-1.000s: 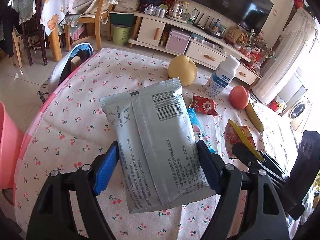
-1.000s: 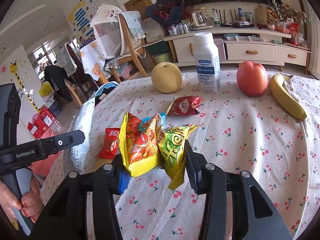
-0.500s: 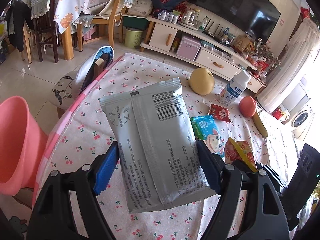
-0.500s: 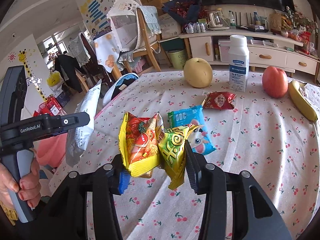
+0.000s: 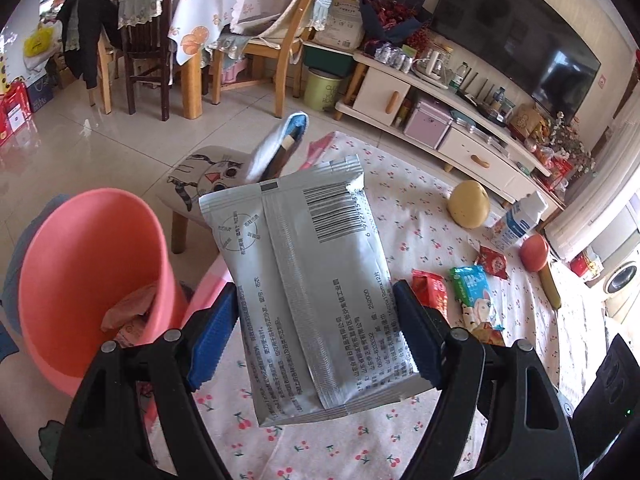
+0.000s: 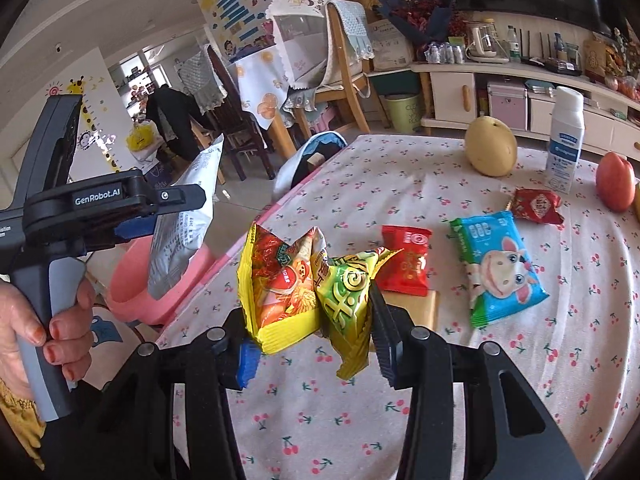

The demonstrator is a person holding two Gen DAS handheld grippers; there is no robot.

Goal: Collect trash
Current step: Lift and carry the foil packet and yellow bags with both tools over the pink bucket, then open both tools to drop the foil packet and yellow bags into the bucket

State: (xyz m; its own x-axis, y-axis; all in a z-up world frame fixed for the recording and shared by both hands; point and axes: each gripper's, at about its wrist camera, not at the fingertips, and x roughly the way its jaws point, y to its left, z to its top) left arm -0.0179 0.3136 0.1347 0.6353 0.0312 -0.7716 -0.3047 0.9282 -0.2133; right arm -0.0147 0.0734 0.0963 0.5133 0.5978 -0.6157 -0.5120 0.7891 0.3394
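My left gripper (image 5: pixel 316 336) is shut on a silver foil packet (image 5: pixel 304 280) and holds it at the table's left edge, just right of a pink bin (image 5: pixel 88 280) on the floor. The same packet (image 6: pixel 180 220) and bin (image 6: pixel 136 284) show in the right wrist view. My right gripper (image 6: pixel 316 328) is shut on a crumpled yellow snack wrapper (image 6: pixel 304 280), held above the table. A red wrapper (image 6: pixel 404 260), a blue wrapper (image 6: pixel 496 260) and a dark red wrapper (image 6: pixel 536 206) lie on the cherry-print tablecloth (image 6: pixel 440 400).
A pear (image 6: pixel 490 146), a white bottle (image 6: pixel 564 144) and a red apple (image 6: pixel 614 180) stand at the table's far side. A stool with a blue bag (image 5: pixel 280 148) stands beside the table. Some trash lies inside the bin.
My left gripper has carried the silver packet left, off the table middle toward the pink bin, which has come into full view. My right gripper has drawn back and left with its wrapper.
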